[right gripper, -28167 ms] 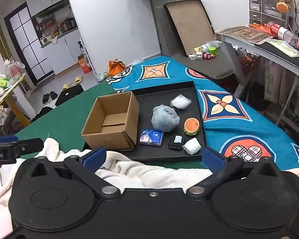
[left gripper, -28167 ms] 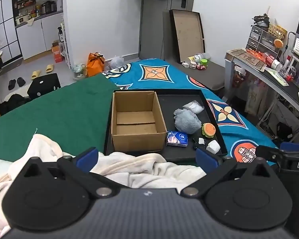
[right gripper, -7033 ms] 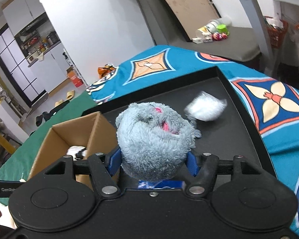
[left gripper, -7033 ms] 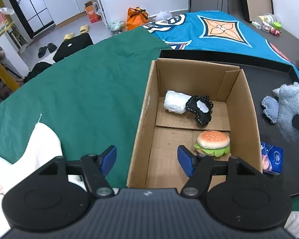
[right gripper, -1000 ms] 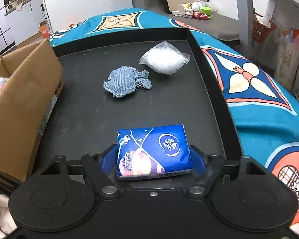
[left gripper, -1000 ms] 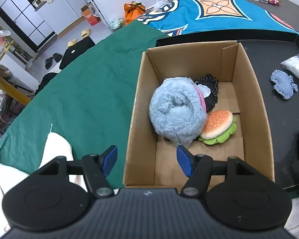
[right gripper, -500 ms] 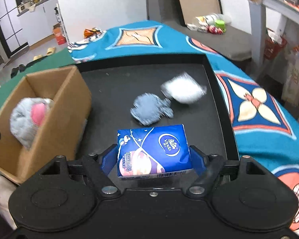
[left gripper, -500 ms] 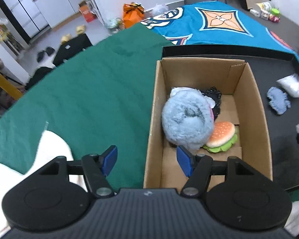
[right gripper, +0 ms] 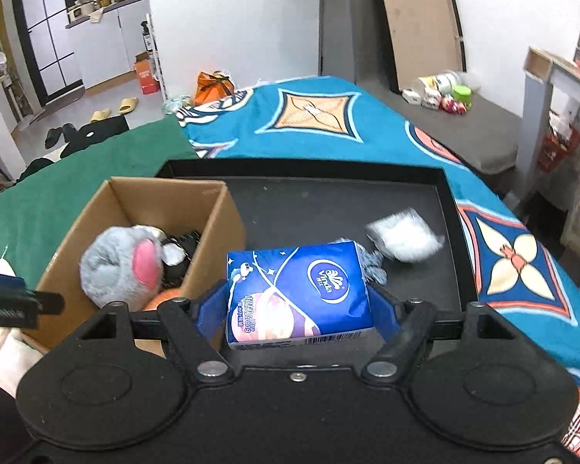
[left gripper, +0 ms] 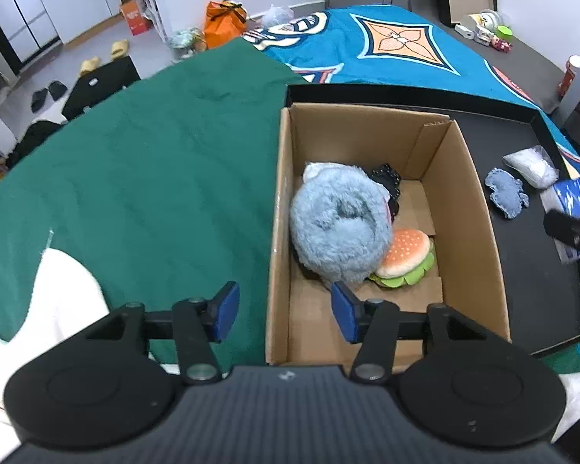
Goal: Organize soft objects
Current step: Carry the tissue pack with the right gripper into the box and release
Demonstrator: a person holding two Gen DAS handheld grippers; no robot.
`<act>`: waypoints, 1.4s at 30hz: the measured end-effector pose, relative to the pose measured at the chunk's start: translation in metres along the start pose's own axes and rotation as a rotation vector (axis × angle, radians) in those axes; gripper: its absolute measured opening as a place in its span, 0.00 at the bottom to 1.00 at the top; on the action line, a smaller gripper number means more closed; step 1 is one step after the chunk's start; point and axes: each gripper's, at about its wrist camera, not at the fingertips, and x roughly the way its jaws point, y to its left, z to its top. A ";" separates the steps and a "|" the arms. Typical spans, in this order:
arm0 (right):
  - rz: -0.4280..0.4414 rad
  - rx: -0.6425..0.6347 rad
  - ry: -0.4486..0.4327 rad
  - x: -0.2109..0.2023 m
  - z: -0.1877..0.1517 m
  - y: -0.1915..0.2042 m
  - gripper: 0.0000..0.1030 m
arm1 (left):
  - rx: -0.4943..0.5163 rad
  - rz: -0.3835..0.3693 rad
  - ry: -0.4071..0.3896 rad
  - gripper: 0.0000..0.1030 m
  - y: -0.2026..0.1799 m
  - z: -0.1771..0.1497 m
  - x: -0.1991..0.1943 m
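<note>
A cardboard box (left gripper: 479, 239) stands at the left of a black tray (left gripper: 537, 282). In it lie a fluffy blue-grey plush (left gripper: 338, 228), a burger toy (left gripper: 404, 255) and a black-and-white soft toy (left gripper: 386, 181). My left gripper (left gripper: 282, 305) is open and empty, straddling the box's near-left wall. My right gripper (right gripper: 297, 301) is shut on a blue tissue pack (right gripper: 297, 294), held above the tray just right of the box (right gripper: 220, 228). A blue denim patch (left gripper: 506, 197) and a white plastic bag (left gripper: 531, 160) lie on the tray.
The tray sits on a bed with a green cover (left gripper: 135, 178) and a blue patterned cover (right gripper: 317, 116). A white blanket (left gripper: 62, 294) lies at the near edge. A desk (right gripper: 560, 73) stands to the right, with floor clutter beyond the bed.
My right gripper has lifted the tissue pack higher and moved it left toward the box. My left gripper has shifted slightly, still open at the box's near-left wall.
</note>
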 end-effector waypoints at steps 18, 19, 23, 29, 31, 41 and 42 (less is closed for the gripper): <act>0.074 -0.039 -0.016 -0.018 0.019 0.067 0.72 | -0.091 -0.099 0.066 0.09 0.027 -0.006 0.017; 0.080 -0.035 -0.015 -0.018 0.020 0.070 0.72 | -0.098 -0.101 0.067 0.09 0.028 -0.006 0.018; 0.125 0.012 0.002 -0.016 0.023 0.079 0.72 | -0.100 -0.111 0.059 0.09 0.030 -0.007 0.017; 0.195 0.087 0.046 -0.011 0.022 0.089 0.72 | -0.118 -0.139 0.051 0.09 0.035 -0.009 0.017; 0.230 0.139 0.067 -0.008 0.019 0.088 0.72 | -0.122 -0.151 0.048 0.09 0.037 -0.009 0.016; 0.345 0.339 0.146 0.005 0.011 0.081 0.79 | -0.127 -0.163 0.046 0.10 0.037 -0.010 0.014; 0.348 0.340 0.145 0.005 0.011 0.081 0.81 | -0.132 -0.165 0.039 0.10 0.038 -0.010 0.013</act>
